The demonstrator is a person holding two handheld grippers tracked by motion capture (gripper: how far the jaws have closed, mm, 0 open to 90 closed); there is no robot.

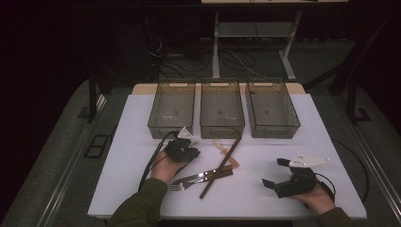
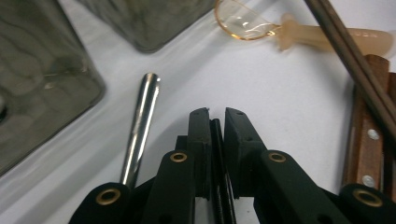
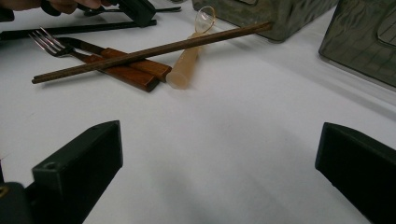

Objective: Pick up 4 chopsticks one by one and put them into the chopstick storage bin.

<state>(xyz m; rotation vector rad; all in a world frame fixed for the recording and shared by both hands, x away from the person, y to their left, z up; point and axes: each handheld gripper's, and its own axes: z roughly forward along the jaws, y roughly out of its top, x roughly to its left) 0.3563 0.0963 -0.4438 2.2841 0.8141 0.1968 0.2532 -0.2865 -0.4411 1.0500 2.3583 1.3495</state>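
A thin dark stick (image 2: 217, 154) is being pinched between the nearly closed jaws of the left gripper (image 2: 215, 112), its length running along the jaws, low over the table. The left bin (image 1: 171, 127) is lying just ahead. The right gripper (image 3: 219, 128) is being held wide and empty, well apart from the cutlery (image 1: 208, 176).

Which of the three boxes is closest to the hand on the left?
The left box. The left gripper sits just in front of its near right corner, while the middle box and the right box stand farther along the row.
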